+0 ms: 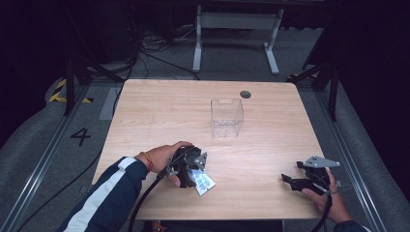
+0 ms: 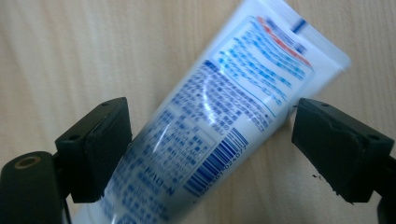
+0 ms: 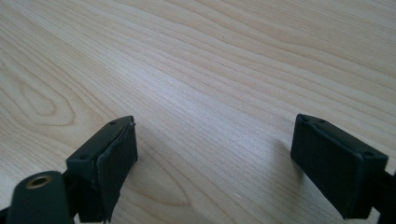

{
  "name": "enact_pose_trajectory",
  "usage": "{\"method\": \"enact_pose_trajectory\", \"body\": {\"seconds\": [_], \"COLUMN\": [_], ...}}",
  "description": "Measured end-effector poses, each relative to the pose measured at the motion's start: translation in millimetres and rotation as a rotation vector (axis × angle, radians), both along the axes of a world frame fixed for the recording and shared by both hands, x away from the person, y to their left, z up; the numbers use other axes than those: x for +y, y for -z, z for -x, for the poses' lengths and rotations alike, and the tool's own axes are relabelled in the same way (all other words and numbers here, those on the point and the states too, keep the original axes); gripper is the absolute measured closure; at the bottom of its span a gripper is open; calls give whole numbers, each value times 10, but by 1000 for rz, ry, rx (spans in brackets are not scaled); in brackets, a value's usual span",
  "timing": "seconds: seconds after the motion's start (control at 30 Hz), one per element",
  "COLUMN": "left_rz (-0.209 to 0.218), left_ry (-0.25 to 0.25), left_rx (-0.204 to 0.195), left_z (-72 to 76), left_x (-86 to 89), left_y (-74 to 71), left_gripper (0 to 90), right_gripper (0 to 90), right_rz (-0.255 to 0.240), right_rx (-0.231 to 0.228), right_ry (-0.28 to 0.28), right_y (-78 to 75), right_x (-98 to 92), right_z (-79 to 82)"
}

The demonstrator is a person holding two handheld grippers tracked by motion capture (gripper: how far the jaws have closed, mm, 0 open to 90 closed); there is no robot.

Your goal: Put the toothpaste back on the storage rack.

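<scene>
A white tube with blue print [image 2: 233, 107] lies flat on the wooden table [image 1: 159, 111], near its front edge. My left gripper [image 2: 210, 135] points down over the tube and is open, one jaw on each side of it. The left jaw is close against the tube's side and the right jaw stands a little apart. From above, a hand holds this gripper [image 1: 195, 173] and the tube's flat end [image 1: 205, 183] sticks out beneath it. My right gripper [image 1: 291, 180] rests low at the front right, open, with bare wood between its jaws [image 3: 215, 154].
A clear plastic box [image 1: 226, 117] stands upright and open-topped at the middle of the table, behind the left gripper. A dark round hole [image 1: 245, 94] marks the table's far edge. A white metal frame [image 1: 237, 38] stands on the floor beyond.
</scene>
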State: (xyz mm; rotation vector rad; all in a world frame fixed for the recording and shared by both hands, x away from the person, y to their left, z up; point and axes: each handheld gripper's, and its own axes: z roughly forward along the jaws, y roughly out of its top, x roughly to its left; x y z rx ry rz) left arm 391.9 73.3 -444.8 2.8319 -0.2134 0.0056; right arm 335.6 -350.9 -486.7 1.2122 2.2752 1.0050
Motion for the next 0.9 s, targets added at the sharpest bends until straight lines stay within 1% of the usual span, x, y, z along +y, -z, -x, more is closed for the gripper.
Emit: {"method": "enact_pose_trajectory", "body": {"seconds": [0.07,0.13,0.17,0.2,0.27,0.33,0.43,0.47,0.5,0.57,0.63,0.67,0.7,0.73,0.8,0.83,0.9], "left_rz": [14,19,16,4,-31,-31,-52,-52,-52,-67,-77,-75,-86,-99,-104,-97,-106], "left_ry": [-10,-22,-18,-7,5,13,16,19,19,23,24,24,25,38,37,23,36], "left_rx": [25,17,24,19,29,43,46,51,51,47,43,42,41,32,29,36,27], "left_z": [-6,0,-3,-6,0,-3,6,9,9,13,14,17,19,14,22,31,25], "left_x": [11,17,13,8,-4,-9,-31,-38,-38,-52,-59,-59,-62,-68,-75,-75,-77], "left_y": [8,10,12,16,30,29,21,23,23,11,-3,-4,-14,-22,-25,-20,-29], "left_gripper": [167,176,192,205,257,286,299,305,311,320,367,401,424,431,444,450,464], "right_gripper": [147,147,147,147,147,147,147,147,147,147,147,147,147,147,147,147,147], "right_rz": [0,0,0,0,0,0,0,0,0,0,0,0,0,0,0,0,0], "right_rx": [1,1,1,1,1,1,1,1,1,1,1,1,1,1,1,1,1], "right_ry": [2,3,3,3,3,3,3,3,3,3,3,3,3,3,3,3,3], "right_y": [0,0,0,0,0,0,0,0,0,0,0,0,0,0,0,0,0], "right_x": [0,-1,-1,-1,-1,-1,-1,-1,-1,-1,-1,-1,-1,-1,-1,-1,-1], "right_z": [2,3,3,3,3,3,3,3,3,3,3,3,3,3,3,3,3]}}
